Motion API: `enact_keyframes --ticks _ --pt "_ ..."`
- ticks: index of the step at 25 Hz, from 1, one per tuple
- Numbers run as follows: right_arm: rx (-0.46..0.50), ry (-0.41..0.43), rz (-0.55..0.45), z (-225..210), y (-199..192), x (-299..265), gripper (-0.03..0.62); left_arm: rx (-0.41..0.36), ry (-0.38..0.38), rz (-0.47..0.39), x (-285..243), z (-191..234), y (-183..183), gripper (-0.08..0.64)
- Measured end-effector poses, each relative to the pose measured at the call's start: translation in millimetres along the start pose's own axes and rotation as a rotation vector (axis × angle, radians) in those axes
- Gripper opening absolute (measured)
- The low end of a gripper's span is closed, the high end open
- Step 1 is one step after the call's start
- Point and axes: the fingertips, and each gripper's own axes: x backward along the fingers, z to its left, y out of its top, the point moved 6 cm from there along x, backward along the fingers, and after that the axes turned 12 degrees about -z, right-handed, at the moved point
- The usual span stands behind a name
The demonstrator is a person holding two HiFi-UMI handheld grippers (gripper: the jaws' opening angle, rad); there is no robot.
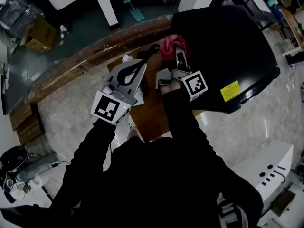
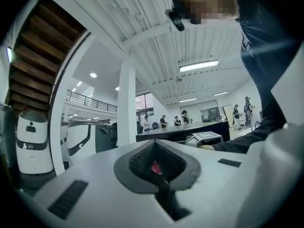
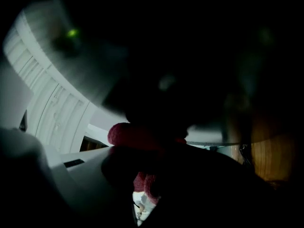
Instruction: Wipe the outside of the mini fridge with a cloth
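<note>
Right gripper [image 1: 179, 56] jaws clamped on soft pink cloth [image 1: 173, 43], pressed at left edge of black fridge [image 1: 228, 46], left gripper [image 1: 137, 68] jaws together, empty, just beside; cloth looks light, floppy, best pinched at a thick fold.

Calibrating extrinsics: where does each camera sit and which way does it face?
Head view: on the person's head, steeply down at left gripper, right gripper, arms, fridge.
Left gripper view: rides that gripper, tilted up at ceiling; shut jaws, sleeve show.
Right gripper view: pressed near the fridge, mostly dark; jaws clamp the cloth.
Shared: cloth in head and right views.
</note>
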Motion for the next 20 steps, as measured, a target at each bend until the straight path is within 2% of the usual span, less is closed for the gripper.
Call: enact_keyframes --ticks 7,11,16,20 --pt "-0.013 -0.027 -0.058 -22.4 -3.5 -2.4 0.086 0.055 -0.139 0.003 -33.5 22.1 -45.8 0.002" --pt "0.026 -0.046 -0.060 -49.0 -7.9 -3.9 0.086 0.071 -0.164 0.075 -46.8 28.4 -86.9 0.002" --pt "0.008 -0.110 -0.039 -92.5 -24.0 -16.5 0.086 0.146 -0.183 0.109 -59.4 45.5 -140.0 0.002" --pt "-0.004 -0.149 -0.030 -134.3 -36.6 -17.0 0.086 0.175 -0.180 0.149 -58.7 56.2 -184.3 0.002"
